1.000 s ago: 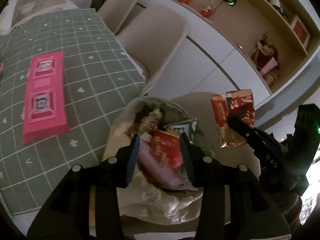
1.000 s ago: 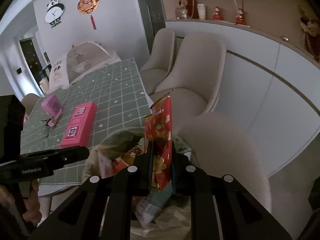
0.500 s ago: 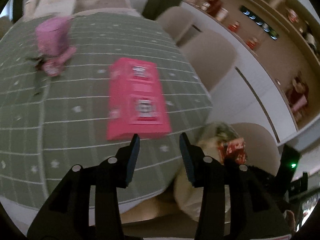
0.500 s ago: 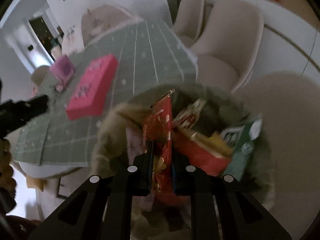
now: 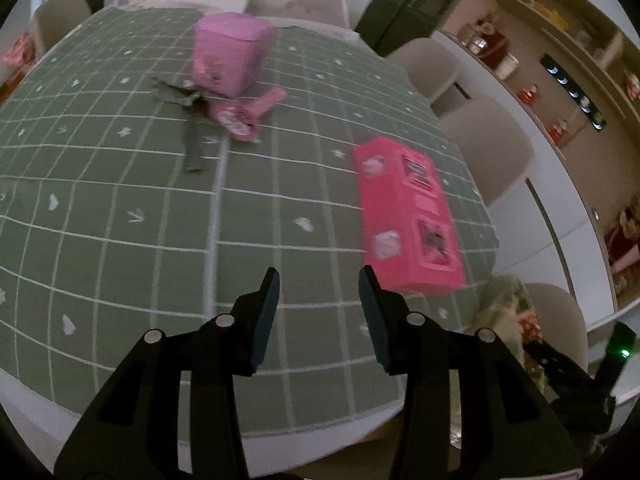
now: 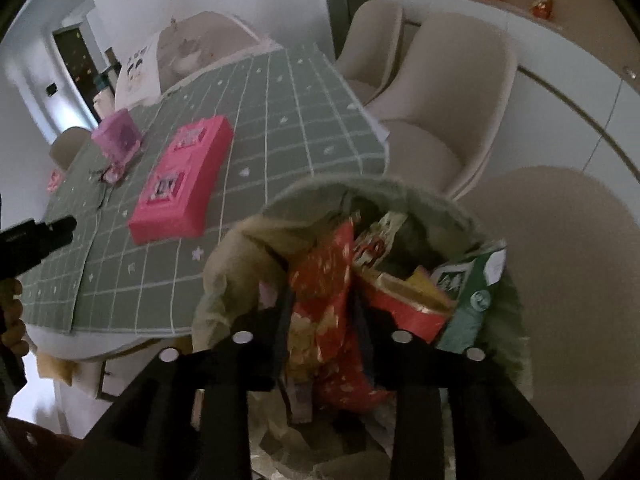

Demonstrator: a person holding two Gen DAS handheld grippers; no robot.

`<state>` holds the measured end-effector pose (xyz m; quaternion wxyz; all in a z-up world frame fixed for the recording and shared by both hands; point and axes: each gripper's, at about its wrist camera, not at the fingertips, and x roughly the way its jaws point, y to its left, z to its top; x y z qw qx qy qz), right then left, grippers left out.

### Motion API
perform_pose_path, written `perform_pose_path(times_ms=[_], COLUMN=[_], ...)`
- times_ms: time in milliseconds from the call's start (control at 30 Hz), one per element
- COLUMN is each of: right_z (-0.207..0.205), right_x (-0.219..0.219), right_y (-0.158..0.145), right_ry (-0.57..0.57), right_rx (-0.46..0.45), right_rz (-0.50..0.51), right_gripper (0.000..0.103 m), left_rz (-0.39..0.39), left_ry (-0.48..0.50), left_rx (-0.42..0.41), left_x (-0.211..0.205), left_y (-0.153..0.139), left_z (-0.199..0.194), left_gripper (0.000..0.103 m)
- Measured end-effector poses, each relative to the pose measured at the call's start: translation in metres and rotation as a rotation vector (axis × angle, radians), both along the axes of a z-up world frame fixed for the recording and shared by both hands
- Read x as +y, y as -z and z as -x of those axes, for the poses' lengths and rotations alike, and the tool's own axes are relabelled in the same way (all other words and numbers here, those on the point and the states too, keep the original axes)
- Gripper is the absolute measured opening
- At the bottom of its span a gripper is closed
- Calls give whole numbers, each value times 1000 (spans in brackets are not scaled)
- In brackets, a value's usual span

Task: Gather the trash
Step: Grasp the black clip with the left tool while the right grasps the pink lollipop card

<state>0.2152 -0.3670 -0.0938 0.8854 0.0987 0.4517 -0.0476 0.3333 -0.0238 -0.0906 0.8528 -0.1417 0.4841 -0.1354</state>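
Wrapper (image 6: pixel 328 288) red, in the bag (image 6: pixel 240 256) between my right jaws (image 6: pixel 322 320), just opening. Left jaws (image 5: pixel 316 300) parted, empty, over the worktop (image 5: pixel 120 220).

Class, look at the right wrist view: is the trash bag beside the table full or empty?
Nearly full: the trash bag holds a red wrapper, a green packet and more wrappers reaching its rim.
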Motion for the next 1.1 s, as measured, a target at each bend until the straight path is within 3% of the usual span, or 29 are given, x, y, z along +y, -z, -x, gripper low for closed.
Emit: perform_pose_path(times_ms=[100,400,700,1100], right_z=[-1,-41,-95,-136], right_x=[5,56,134,178], right_y=[-17,-51,-45,-16], right_ry=[21,-26,-127,-111], right_rx=[-43,-126,-95,-38], right_rz=[31,29,29,-30], right_gripper=[41,42,42,42], left_rz=[6,-12,-73,-25], left_ry=[-31,-124,-122,-89], left_rx=[3,9,-16,23], left_x=[19,74,88,107], left_y=[4,13,17,37], left_z=[-12,-61,-124,-188], left_gripper=[40,40,40,40])
